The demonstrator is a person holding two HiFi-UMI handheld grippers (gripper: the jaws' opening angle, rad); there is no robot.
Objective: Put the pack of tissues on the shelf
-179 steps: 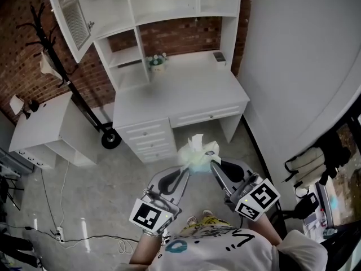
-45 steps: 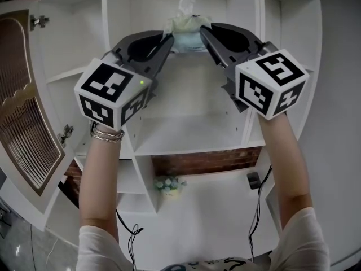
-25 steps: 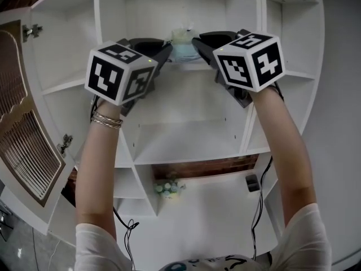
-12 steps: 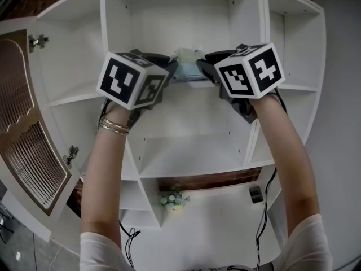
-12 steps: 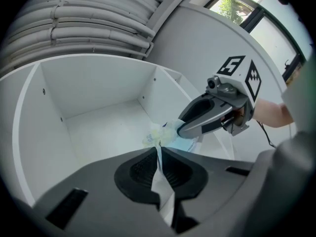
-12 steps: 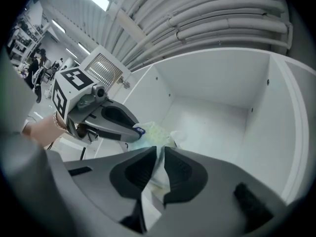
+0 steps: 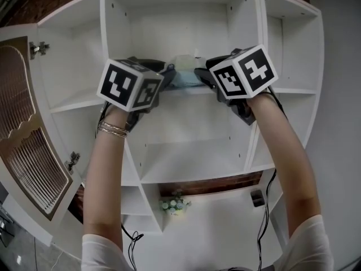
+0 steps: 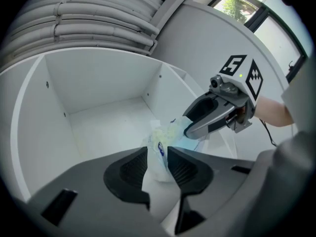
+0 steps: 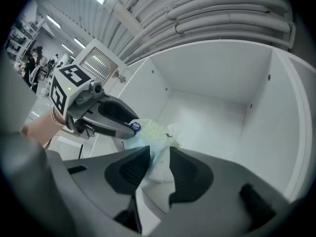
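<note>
The pack of tissues is set on the shelf, and the left hand-held gripper and right hand-held gripper have just been spread around its ends, so only withdrawal is judged left.

White wooden shelf unit, open compartments, stands on white desk. Top middle compartment: soft pale green-and-blue plastic pack of tissues lies on shelf board, at front edge, about centre. Desk: small pot of pale flowers at back edge beside unit's lower divider; small dark object near back right corner, kind unclear.
</note>
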